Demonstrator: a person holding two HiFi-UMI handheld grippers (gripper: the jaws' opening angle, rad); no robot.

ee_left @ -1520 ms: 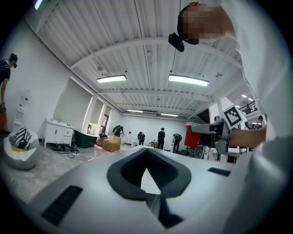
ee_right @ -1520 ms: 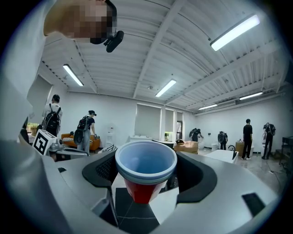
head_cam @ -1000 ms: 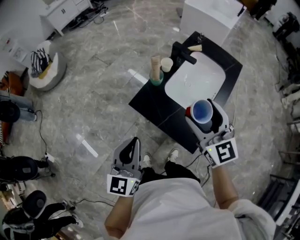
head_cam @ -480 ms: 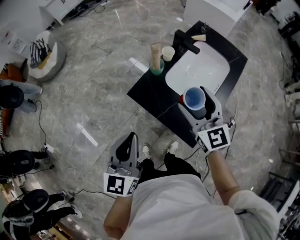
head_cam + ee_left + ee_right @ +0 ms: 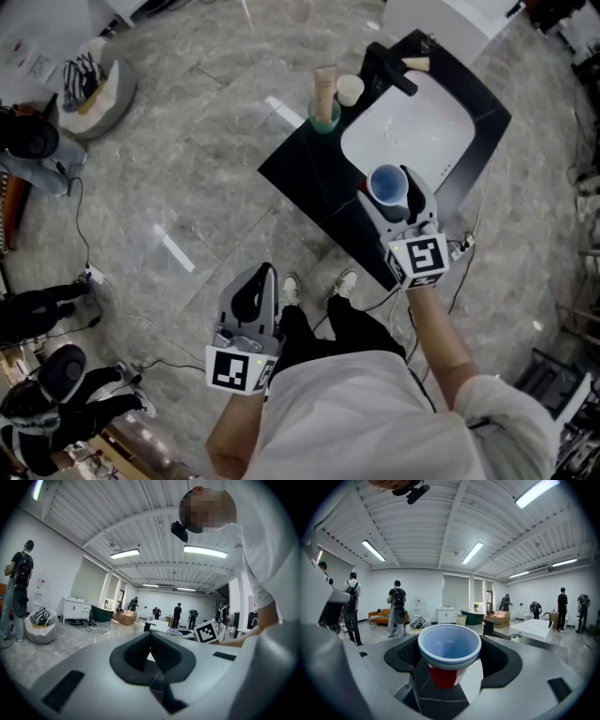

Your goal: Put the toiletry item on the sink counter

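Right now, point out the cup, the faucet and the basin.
cup (image 5: 387,184), head view, its blue inside.
faucet (image 5: 396,77), head view, the black spout.
basin (image 5: 424,131), head view, bare white bottom.

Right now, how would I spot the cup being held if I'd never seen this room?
Find the black sink counter with the white basin. At its near edge, the right gripper is shut on the cup. Unlike the green cup and cream cup standing by the black tap, it is blue inside, red at the base, and held between jaws.
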